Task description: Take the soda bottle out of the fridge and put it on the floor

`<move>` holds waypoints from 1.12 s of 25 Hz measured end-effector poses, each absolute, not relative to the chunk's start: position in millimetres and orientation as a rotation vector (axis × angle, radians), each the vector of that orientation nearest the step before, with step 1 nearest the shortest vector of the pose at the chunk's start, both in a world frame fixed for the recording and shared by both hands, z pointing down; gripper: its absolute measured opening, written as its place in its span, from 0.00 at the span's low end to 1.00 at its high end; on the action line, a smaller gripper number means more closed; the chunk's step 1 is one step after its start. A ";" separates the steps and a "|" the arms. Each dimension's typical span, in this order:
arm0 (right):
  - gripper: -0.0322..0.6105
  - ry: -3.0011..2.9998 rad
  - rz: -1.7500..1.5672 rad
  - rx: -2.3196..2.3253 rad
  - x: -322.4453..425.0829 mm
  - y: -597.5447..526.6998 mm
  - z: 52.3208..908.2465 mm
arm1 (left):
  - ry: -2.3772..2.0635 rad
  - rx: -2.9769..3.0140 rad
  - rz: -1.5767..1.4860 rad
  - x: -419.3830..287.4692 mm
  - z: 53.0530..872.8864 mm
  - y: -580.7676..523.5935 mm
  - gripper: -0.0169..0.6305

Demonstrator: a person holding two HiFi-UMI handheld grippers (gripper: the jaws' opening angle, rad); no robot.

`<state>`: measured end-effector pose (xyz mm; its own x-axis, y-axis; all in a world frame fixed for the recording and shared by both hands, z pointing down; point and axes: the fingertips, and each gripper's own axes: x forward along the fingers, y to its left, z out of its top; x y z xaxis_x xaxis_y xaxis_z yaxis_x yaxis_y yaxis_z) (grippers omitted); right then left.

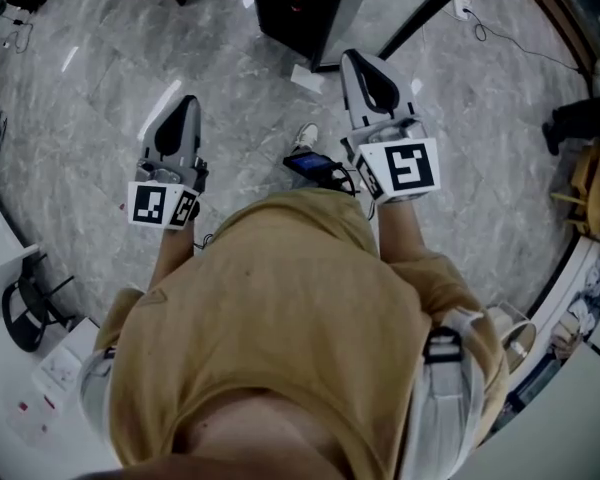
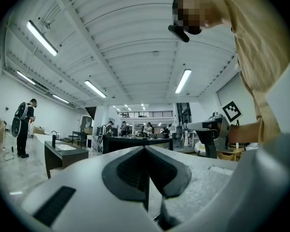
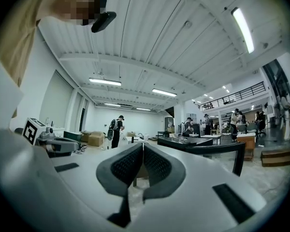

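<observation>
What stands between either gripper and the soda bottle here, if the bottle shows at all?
No soda bottle shows in any view, so nothing can be judged as blocking it. The left gripper and right gripper are both shut and empty, held over the floor, apart from the dark cabinet ahead.
</observation>
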<state>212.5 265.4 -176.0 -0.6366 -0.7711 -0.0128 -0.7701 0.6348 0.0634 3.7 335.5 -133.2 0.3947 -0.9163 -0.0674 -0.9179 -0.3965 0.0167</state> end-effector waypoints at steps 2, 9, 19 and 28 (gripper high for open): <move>0.05 -2.837 -0.077 1.321 211.5 227.4 -174.4 | 1.720 -2.598 0.096 5.0 -135.9 297.7 0.03; 0.05 -2.840 -0.202 1.249 193.3 97.6 -186.2 | 1.673 -2.592 0.053 18.0 -151.0 165.5 0.03; 0.05 -2.876 -0.122 1.142 184.5 -12.2 -156.1 | 1.671 -2.611 -0.021 57.8 -143.0 53.0 0.03; 0.05 -2.814 -0.093 1.276 209.6 -45.6 -141.6 | 1.542 -2.682 -0.074 76.5 -140.0 -5.9 0.03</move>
<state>209.6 -45.6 -141.6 -0.6583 -0.7524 0.0209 -0.7494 0.6578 0.0756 76.5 -5.9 -140.0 0.5026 -0.8643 0.0180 -0.8621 -0.5026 -0.0652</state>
